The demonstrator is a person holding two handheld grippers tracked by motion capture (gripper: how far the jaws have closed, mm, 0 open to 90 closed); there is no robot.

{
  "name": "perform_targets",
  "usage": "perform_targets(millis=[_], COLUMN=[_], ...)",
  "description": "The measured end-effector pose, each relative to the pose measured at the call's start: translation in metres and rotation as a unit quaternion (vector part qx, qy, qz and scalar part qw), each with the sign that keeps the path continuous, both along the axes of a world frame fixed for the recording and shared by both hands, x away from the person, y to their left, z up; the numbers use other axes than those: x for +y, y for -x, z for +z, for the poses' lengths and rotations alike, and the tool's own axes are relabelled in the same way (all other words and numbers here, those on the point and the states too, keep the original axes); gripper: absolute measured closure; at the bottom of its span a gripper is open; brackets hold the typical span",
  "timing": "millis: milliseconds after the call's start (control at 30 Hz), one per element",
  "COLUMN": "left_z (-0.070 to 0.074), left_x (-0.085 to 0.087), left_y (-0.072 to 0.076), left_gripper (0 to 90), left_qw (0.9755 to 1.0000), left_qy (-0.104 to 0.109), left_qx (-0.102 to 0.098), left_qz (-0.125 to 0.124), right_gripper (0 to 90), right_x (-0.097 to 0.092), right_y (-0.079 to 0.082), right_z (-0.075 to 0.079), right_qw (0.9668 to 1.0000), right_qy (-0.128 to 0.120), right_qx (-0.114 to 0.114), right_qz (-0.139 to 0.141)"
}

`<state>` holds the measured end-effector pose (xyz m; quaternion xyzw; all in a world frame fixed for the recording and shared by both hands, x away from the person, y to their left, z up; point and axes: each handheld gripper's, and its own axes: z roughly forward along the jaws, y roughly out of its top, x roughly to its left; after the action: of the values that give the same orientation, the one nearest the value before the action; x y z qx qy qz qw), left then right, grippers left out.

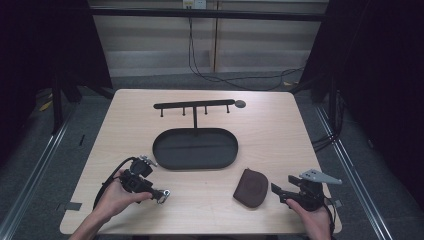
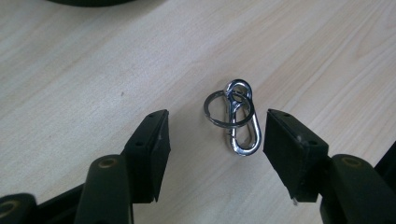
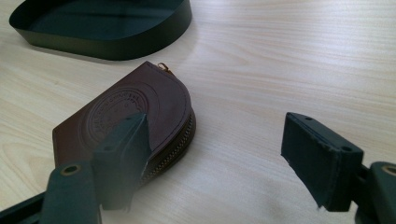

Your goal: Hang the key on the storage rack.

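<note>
Left hand-held gripper (image 2: 212, 140) gapes, jaws clear either side of the small silver metal carabiner clip with split ring (image 2: 236, 116), flat on the pale wooden surface (image 2: 93, 70). Best: centre, lower flush, pinch clip's long sides.

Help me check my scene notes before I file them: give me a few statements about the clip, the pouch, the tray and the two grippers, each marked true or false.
1. The metal clip lies on the table between the left gripper's jaws, which are not touching it. True.
2. The brown pouch lies inside the oval tray. False: it lies on the table in front of the tray.
3. The right gripper is clamped on the pouch. False: its jaws stand apart, one over the pouch's edge.
4. A key ring is threaded through the clip. True.
5. The hook rack has keys hanging from it. False: its pegs are bare.
</note>
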<state>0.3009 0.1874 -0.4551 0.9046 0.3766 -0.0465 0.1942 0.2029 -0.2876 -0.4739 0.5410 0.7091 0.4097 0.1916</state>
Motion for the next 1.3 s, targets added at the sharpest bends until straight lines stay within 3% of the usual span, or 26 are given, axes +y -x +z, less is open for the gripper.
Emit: perform_targets(millis=[33, 233, 333, 433, 600, 900, 1100, 1300], left_z=[0.000, 0.004, 0.006, 0.002, -0.002, -0.008, -0.007, -0.005], left_x=[-0.002, -0.017, -0.021, -0.024, -0.025, -0.035, -0.040, -0.042], left_y=[-0.001, -0.007, -0.010, -0.012, -0.016, -0.020, -0.021, -0.021], left_gripper=[42.4, 46.3, 48.8, 49.8, 49.6, 53.8, 60.3, 61.0], left_qw=[1.0000, 0.9989, 0.9986, 0.9973, 0.9965, 0.9939, 0.9929, 0.9921], left_qy=[-0.002, -0.042, -0.043, -0.058, -0.059, -0.069, -0.067, -0.069], left_qx=[0.004, 0.018, 0.026, 0.039, 0.054, 0.071, 0.076, 0.073], left_qz=[0.007, -0.009, -0.016, -0.023, -0.023, -0.048, -0.061, -0.075], right_gripper=[23.3, 23.2, 23.1, 22.9, 22.8, 22.7, 22.5, 22.5], right_x=[0.000, 0.001, 0.001, 0.001, 0.001, 0.001, 0.001, 0.001], right_y=[0.000, 0.000, 0.000, 0.000, -0.001, 0.000, -0.001, -0.001], right_z=[0.000, -0.001, -0.001, -0.001, -0.001, -0.001, -0.001, -0.001], right_qw=[1.0000, 1.0000, 1.0000, 1.0000, 1.0000, 1.0000, 1.0000, 0.9999], right_qy=[0.000, 0.003, 0.003, 0.003, 0.003, 0.004, 0.005, 0.008], right_qx=[0.002, 0.004, 0.004, 0.005, 0.004, 0.004, 0.005, 0.007], right_qz=[0.001, 0.003, 0.002, 0.002, 0.003, 0.002, 0.002, 0.002])
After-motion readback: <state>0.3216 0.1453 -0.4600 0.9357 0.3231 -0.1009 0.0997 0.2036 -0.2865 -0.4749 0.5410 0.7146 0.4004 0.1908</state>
